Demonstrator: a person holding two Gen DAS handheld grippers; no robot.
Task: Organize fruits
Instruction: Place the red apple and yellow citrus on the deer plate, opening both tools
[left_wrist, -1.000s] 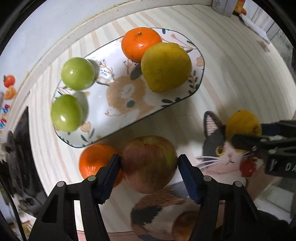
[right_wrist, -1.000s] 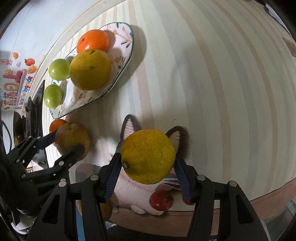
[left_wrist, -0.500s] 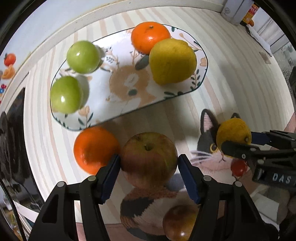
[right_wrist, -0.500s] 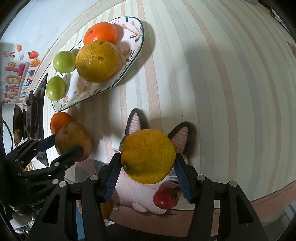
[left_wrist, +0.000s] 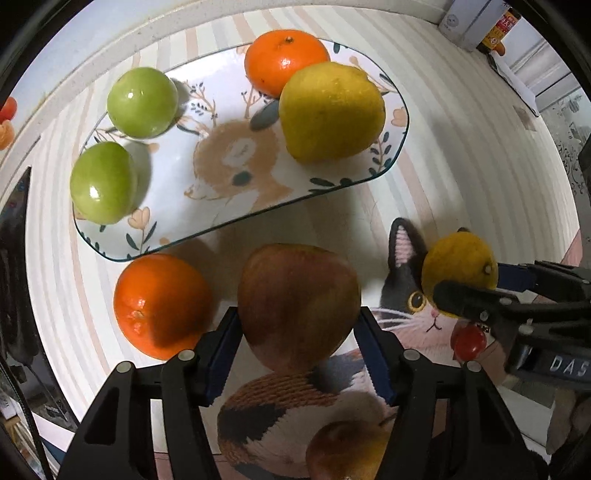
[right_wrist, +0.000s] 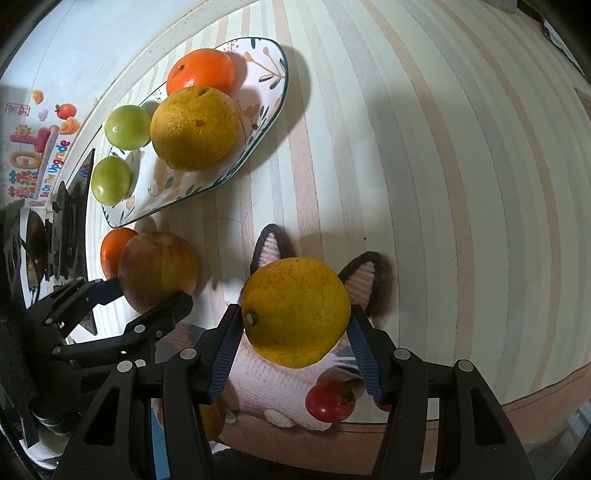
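Apple (left_wrist: 298, 305) pinched in left gripper (left_wrist: 297, 354), pads pressed on both sides, jaws just narrowed a little onto it. Held just off plate's (left_wrist: 400, 110) near edge, beside orange (left_wrist: 161, 304) on striped cloth (left_wrist: 461, 147). Lemon (right_wrist: 295, 312) clamped in right gripper (right_wrist: 293, 341), above cat mat (left_wrist: 406, 280). On plate: two green fruits (left_wrist: 142, 101) (left_wrist: 103, 182) at one end, second orange (left_wrist: 286, 61) touching big yellow citrus (left_wrist: 330, 110) at other. Small red tomato (right_wrist: 330, 400) on mat near lemon.
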